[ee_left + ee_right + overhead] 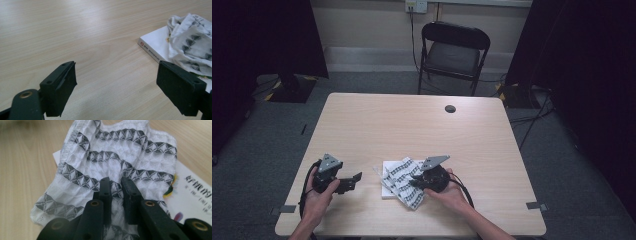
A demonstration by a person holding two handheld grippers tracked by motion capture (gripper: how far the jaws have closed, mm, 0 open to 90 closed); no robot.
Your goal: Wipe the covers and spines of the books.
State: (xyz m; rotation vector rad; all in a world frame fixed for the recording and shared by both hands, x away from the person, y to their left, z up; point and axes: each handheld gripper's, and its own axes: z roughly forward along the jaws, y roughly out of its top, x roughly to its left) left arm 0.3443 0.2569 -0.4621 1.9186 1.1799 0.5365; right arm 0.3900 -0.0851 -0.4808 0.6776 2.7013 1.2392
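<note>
A white cloth [404, 181] with rows of dark triangle patterns lies crumpled over a white book [388, 176] near the table's front edge. In the right gripper view, the cloth [120, 162] spreads across the book [195, 192], and my right gripper [116, 185] is shut on a fold of it. In the high view my right gripper [416, 183] sits over the cloth's right side. My left gripper [357, 178] rests open on the table to the left of the book. In the left gripper view its jaws stand wide apart [116, 77], with the book [155, 45] and cloth [192, 40] ahead at right.
The light wooden table [412, 125] has a round cable hole [450, 108] near its far edge. A black folding chair [452, 52] stands beyond the table. Cables trail on the grey floor at right.
</note>
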